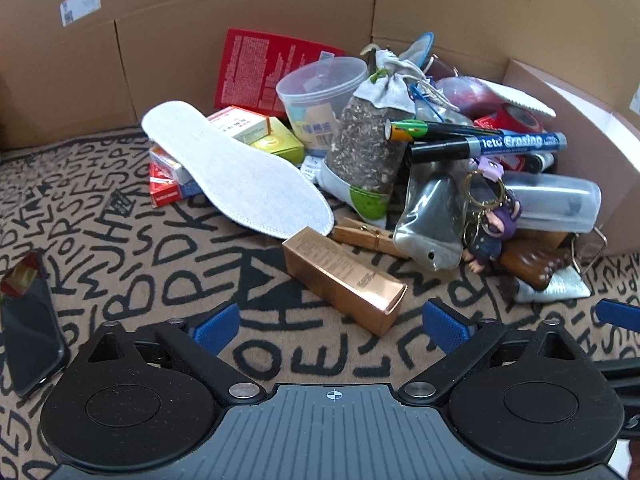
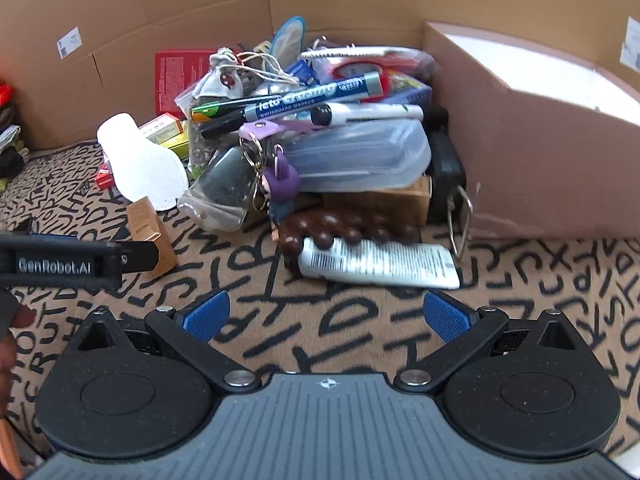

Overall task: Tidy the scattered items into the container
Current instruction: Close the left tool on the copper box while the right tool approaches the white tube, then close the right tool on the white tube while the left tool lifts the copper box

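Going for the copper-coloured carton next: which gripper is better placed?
Left, probably. The copper carton lies just ahead of the open left gripper, roughly centred between its fingers. From the right gripper, also open, it sits far off to the left, with the white tube straight ahead instead.

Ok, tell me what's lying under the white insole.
The white insole rests on small red and white boxes, with a yellow-green box beside its edge. Whatever else it covers is hidden.
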